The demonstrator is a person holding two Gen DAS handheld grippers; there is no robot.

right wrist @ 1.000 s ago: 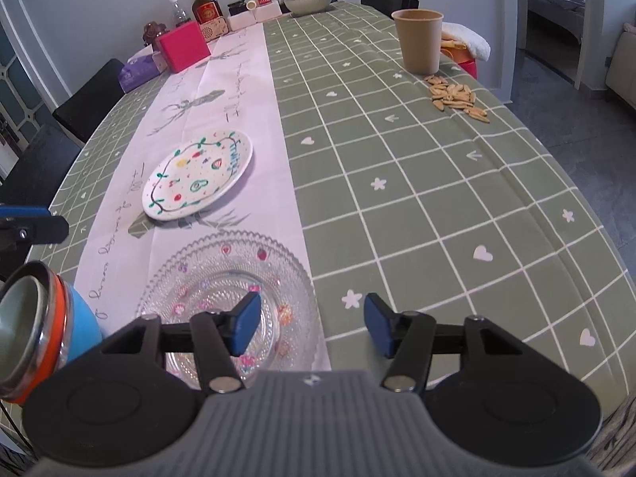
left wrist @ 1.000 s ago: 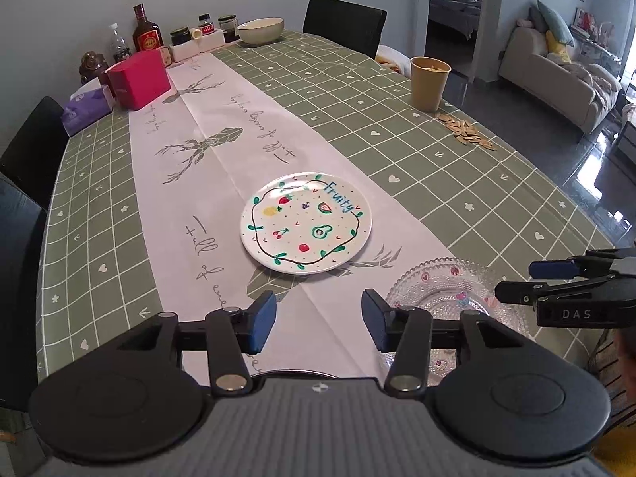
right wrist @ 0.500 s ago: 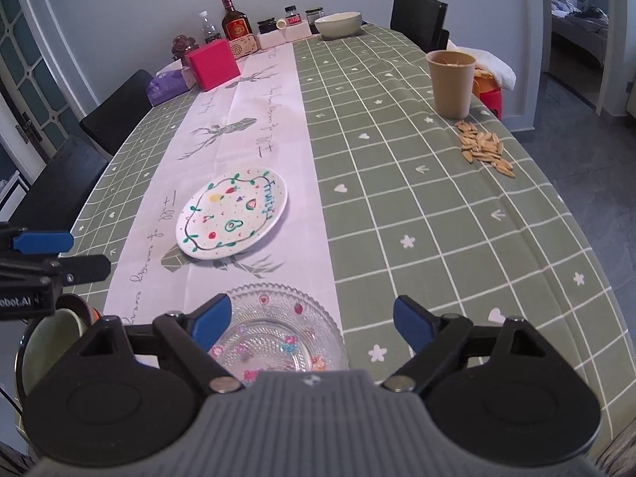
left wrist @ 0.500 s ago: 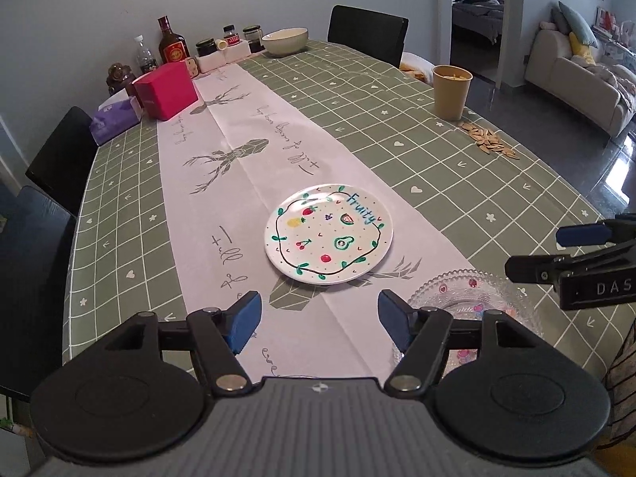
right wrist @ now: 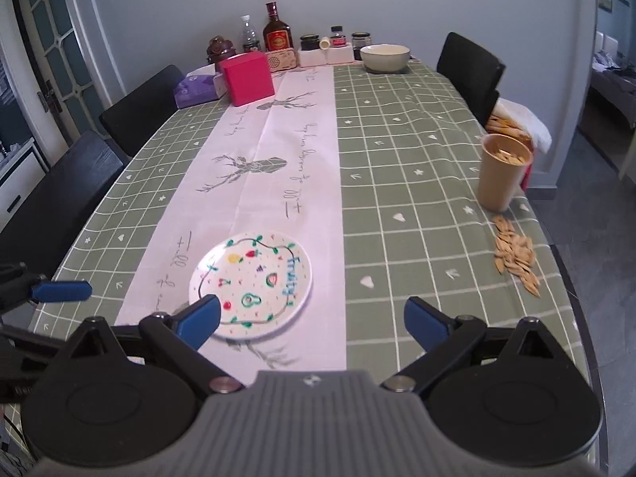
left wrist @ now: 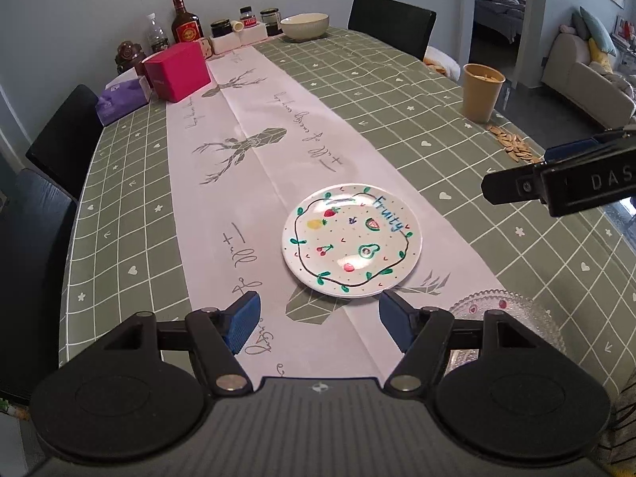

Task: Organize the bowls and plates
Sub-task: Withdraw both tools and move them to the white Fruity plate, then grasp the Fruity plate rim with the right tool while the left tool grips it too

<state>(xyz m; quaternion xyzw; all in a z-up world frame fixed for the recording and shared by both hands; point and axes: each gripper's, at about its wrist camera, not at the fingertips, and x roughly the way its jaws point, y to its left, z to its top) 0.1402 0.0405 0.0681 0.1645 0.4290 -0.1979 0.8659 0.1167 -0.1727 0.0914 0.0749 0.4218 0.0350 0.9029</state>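
Note:
A white plate painted with fruit and the word "Fruity" (left wrist: pixel 351 240) lies on the white runner, just ahead of my left gripper (left wrist: pixel 320 324), which is open and empty. It also shows in the right wrist view (right wrist: pixel 251 283). A clear glass plate (left wrist: pixel 512 320) sits at the near right, partly behind my left gripper's right finger. My right gripper (right wrist: pixel 312 322) is open and empty above the near table edge; it shows from the side in the left wrist view (left wrist: pixel 556 183). A cream bowl (left wrist: pixel 304 26) stands at the far end, also in the right wrist view (right wrist: pixel 384 57).
A tan cup (right wrist: pixel 501 173) with seeds, loose seeds (right wrist: pixel 514 256), a pink box (left wrist: pixel 177 71), a purple tissue pack (left wrist: pixel 121 101), bottles and jars (left wrist: pixel 187 26) stand on the green checked table (left wrist: pixel 397 91). Black chairs (right wrist: pixel 137 107) line the left side and far end.
Both grippers have opened wider and risen back from the table. The glass plate has dropped out of the right wrist view, as has the blue and orange cup.

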